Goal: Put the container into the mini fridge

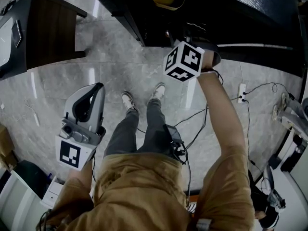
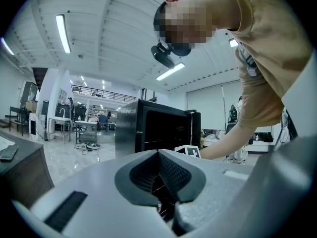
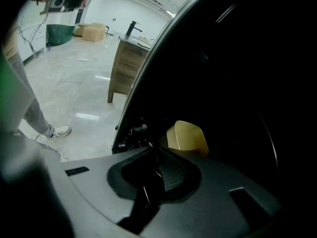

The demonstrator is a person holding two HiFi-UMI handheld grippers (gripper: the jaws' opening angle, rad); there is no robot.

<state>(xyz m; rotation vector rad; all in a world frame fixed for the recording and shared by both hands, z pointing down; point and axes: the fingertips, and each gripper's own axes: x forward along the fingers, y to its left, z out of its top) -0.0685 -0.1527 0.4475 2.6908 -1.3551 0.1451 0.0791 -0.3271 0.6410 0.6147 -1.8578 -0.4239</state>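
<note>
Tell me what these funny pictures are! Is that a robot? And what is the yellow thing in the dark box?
It is not a robot. A person holds a grabbing tool in each hand. One picture comes from a camera on the person's head, looking down at their shoes and the grey floor, where cables lie. The other two pictures come from cameras riding on the tools. The left gripper hangs by the person's side, with its jaws together and nothing in them. The right gripper, with its marker cube, reaches into the black mini fridge. The yellow container sits inside the fridge, just past that gripper's jaws. Those jaws look closed and are not holding it.
</note>
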